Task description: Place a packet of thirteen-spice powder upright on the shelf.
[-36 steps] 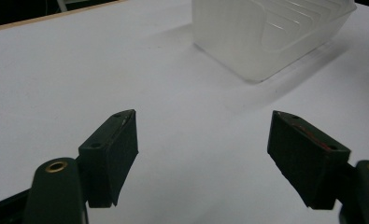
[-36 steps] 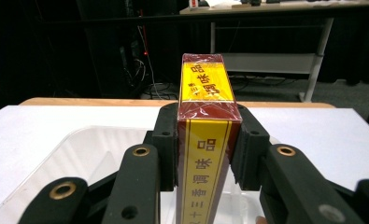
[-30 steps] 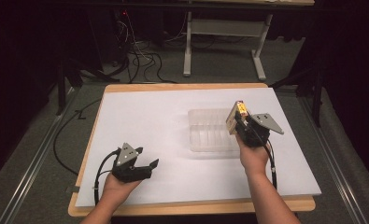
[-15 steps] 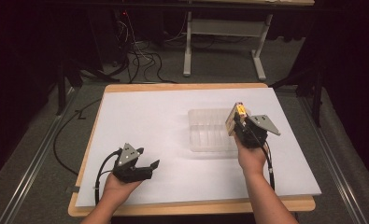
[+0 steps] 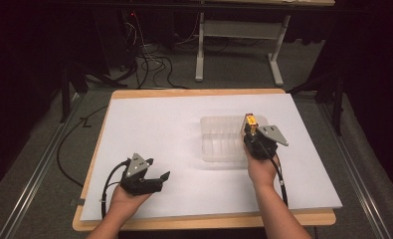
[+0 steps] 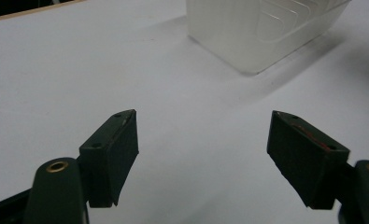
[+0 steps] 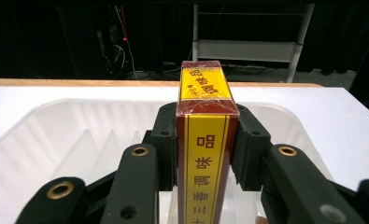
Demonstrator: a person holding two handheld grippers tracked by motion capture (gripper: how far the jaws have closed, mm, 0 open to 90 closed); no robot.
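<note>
- Your right tongs (image 7: 204,154) are clamped on a red-and-yellow box (image 7: 204,140), pads pressing both of its long sides.
- You hold that box upright over the right part of the clear plastic tray (image 5: 221,142) (a ribbed tray, standing on the white tabletop (image 5: 159,124)).
- Your left tongs (image 6: 203,154) stand apart with nothing between them, low over the tabletop, well apart from the tray.

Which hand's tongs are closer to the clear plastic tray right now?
Right. The right tongs hold a yellow and red box over the clear plastic tray; the left tongs rest apart from it, open.
</note>
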